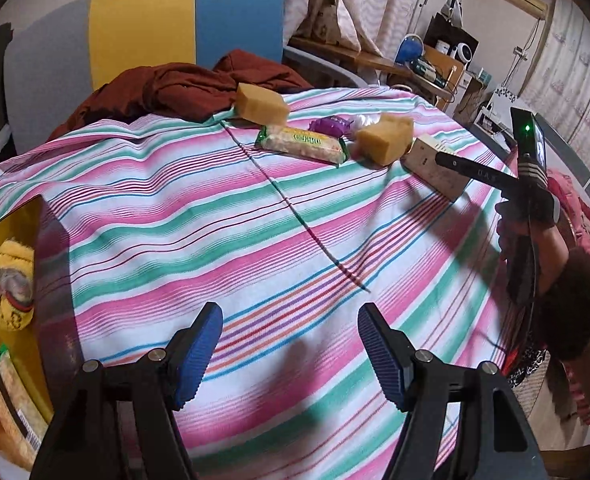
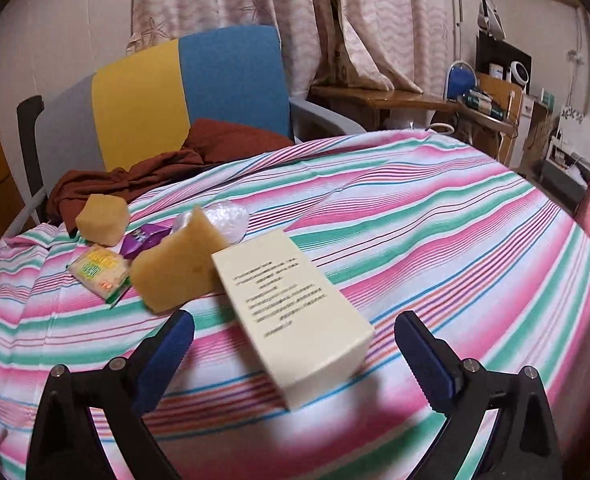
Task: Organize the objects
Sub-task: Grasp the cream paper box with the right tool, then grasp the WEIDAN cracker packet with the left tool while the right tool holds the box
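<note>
Approaching cream box [image 2: 295, 320], our right gripper [image 2: 295, 356] fingers spread, empty; left gripper [image 1: 291, 348] likewise. Risk: knocking leaning sponge [image 2: 175, 268].

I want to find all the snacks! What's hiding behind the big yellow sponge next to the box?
Behind the big sponge peek a purple packet and a clear plastic wrapper. The sponge covers part of both, so anything more tucked there can't be seen.
</note>
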